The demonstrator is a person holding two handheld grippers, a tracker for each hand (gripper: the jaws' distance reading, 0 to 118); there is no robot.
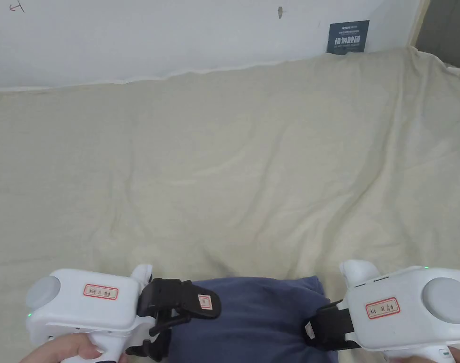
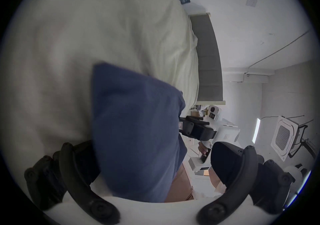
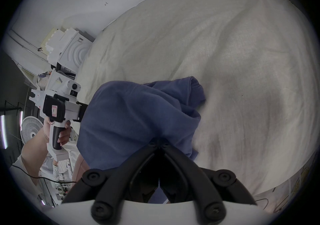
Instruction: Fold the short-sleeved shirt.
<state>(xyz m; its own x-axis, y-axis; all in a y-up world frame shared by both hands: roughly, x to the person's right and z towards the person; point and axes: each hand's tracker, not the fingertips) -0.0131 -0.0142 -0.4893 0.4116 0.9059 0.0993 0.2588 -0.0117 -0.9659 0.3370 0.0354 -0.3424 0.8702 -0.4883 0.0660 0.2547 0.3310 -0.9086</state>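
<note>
I hold the soft navy-blue short-sleeved shirt (image 1: 252,316) at the near edge of the cream cloth-covered table (image 1: 234,156). My right gripper (image 3: 158,142) pinches it; my left gripper (image 2: 155,168) gapes wide. I judge this the laying-out step: next I need 2 firm corner grips.

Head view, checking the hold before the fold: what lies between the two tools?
The blue shirt spans the gap between the left tool and the right tool, over the cream sheet, as the head view shows.
</note>
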